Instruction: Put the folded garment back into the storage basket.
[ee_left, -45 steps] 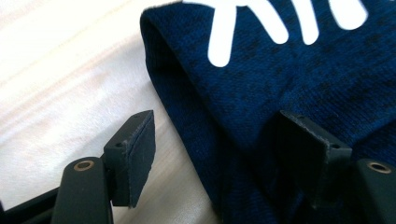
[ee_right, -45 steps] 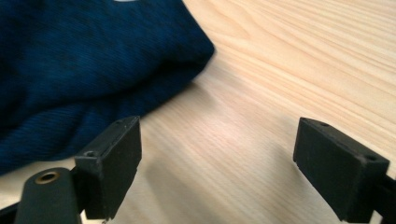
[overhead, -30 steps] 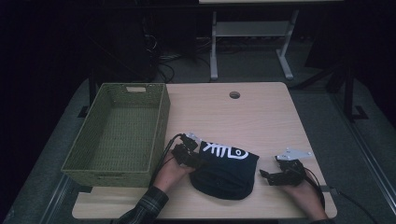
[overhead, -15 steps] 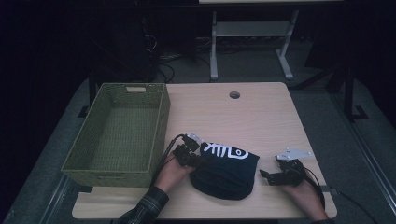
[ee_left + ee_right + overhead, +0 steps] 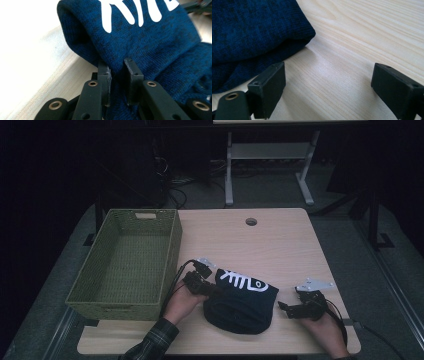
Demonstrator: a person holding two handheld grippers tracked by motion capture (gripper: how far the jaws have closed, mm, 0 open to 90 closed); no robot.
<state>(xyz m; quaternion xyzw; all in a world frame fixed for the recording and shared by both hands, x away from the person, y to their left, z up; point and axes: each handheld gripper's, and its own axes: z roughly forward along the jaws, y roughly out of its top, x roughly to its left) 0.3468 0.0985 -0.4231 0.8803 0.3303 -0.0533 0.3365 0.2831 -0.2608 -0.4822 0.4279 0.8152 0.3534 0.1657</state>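
Green woven basket [image 5: 127,265] sits on the left part of the desk [image 5: 280,245], empty, its long side running front to back; its right wall stands just beside the left hand [image 5: 181,302].

Left tongs [image 5: 207,287] are at the left edge of the dark blue knit garment [image 5: 240,302]. In the left gripper view the jaws have just been closing and now pinch a fold of the knit between them, the pads pressing into the cloth [image 5: 140,37]; white lettering shows on the fabric above the pinch. Cable from the left tongs loops toward the basket wall.

Garment lies bunched at the front centre of the desk, between the two hands, white print facing up.

Right tongs [image 5: 287,309] rest to the right of the garment, jaws spread wide, nothing between them but bare wood; in the right gripper view the garment's corner [image 5: 262,30] lies near the left jaw, not touching it.

Open room: rear half of the desk bare except for a round cable hole [image 5: 251,221]. The right hand [image 5: 325,325] sits close to the front right corner of the desk.
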